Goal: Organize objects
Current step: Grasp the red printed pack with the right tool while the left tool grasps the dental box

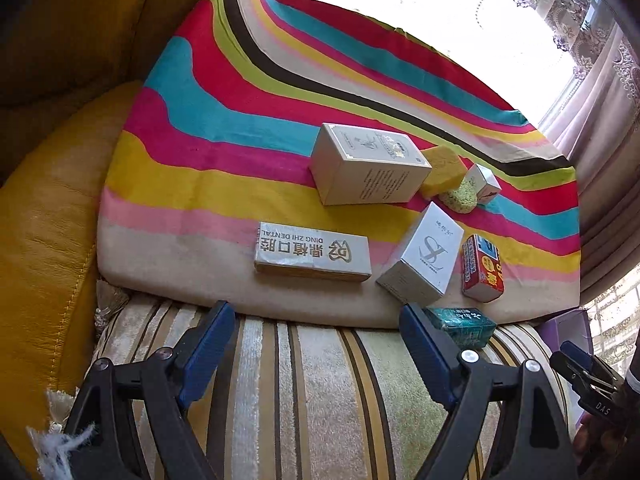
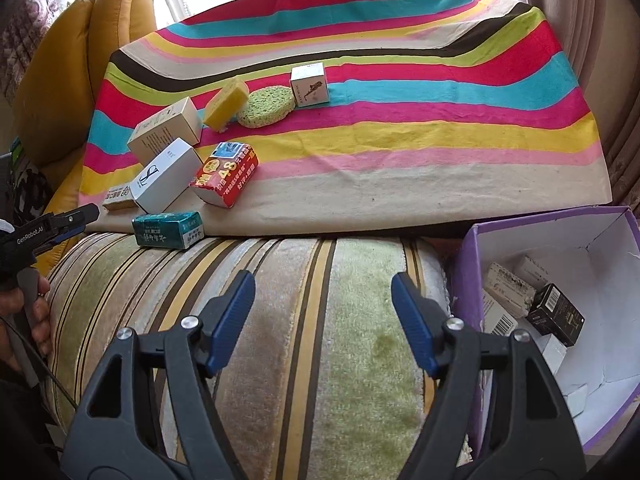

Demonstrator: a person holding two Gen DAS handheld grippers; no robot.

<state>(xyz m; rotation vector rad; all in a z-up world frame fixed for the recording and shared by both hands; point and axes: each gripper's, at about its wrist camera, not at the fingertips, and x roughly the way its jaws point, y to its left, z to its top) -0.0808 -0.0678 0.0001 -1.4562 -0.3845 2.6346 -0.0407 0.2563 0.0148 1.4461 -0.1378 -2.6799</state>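
Note:
Several boxes lie on a striped cloth (image 1: 200, 120): a large white box (image 1: 368, 164), a long dental box (image 1: 312, 254), a white box with an X logo (image 1: 424, 258), a red pack (image 1: 482, 268), a green box (image 1: 460, 326) at the cloth's near edge, a small white box (image 2: 310, 84), a yellow sponge (image 2: 226, 104) and a green round sponge (image 2: 264, 108). My left gripper (image 1: 320, 344) is open and empty, just short of the dental box. My right gripper (image 2: 324, 320) is open and empty over the striped cushion (image 2: 340, 320).
A purple box (image 2: 472, 280) at the right holds several small boxes. Yellow sofa cushions (image 1: 48, 220) stand to the left. Curtains (image 1: 600, 140) hang on the right behind the cloth.

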